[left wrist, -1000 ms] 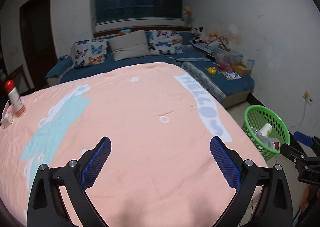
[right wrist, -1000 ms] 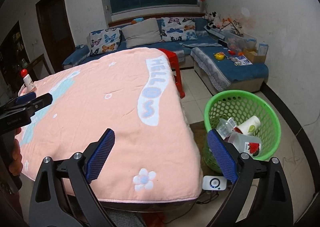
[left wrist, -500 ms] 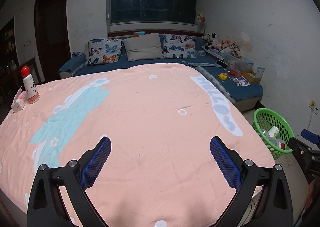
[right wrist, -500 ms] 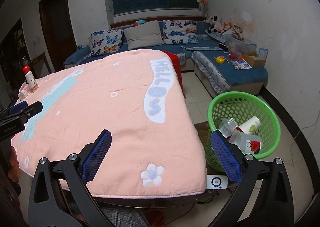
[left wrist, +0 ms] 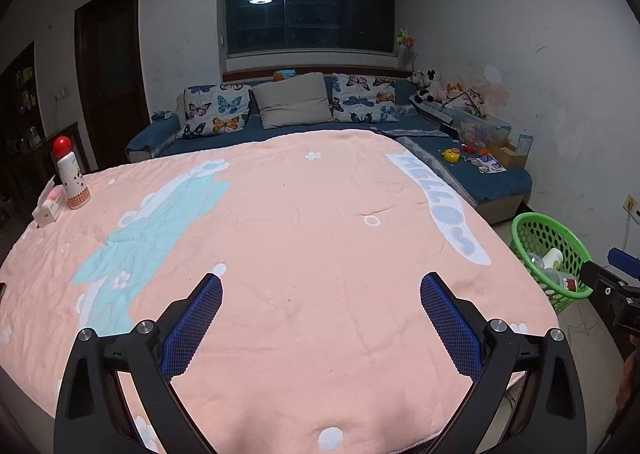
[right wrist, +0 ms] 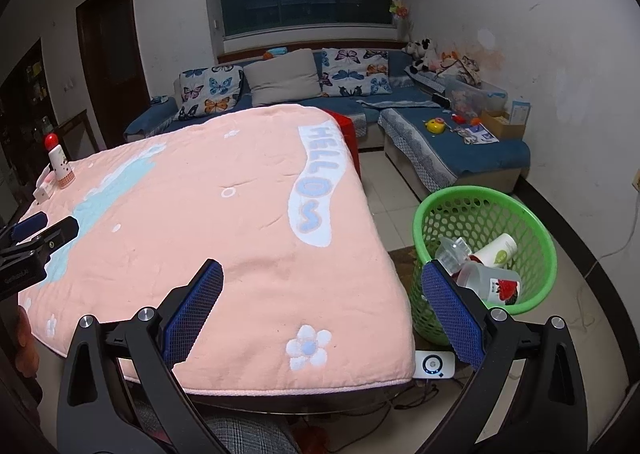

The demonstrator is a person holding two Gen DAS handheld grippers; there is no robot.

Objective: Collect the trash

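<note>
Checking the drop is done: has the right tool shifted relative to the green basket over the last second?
Yes, slightly: the green basket now sits a little farther right and lower in the right wrist view, and the open right tool holds nothing.

A pink blanket with a pale blue figure and the word HELLO covers the table in the near and middle ground. Behind it, at the far wall, a blue corner sofa carries 2 butterfly cushions and 1 grey cushion between them. Soft toys sit at the sofa's far right corner, a yellow toy on its right arm. A dark window hangs above, a dark door at far left. A red stool shows beside the blanket's far right edge
</note>
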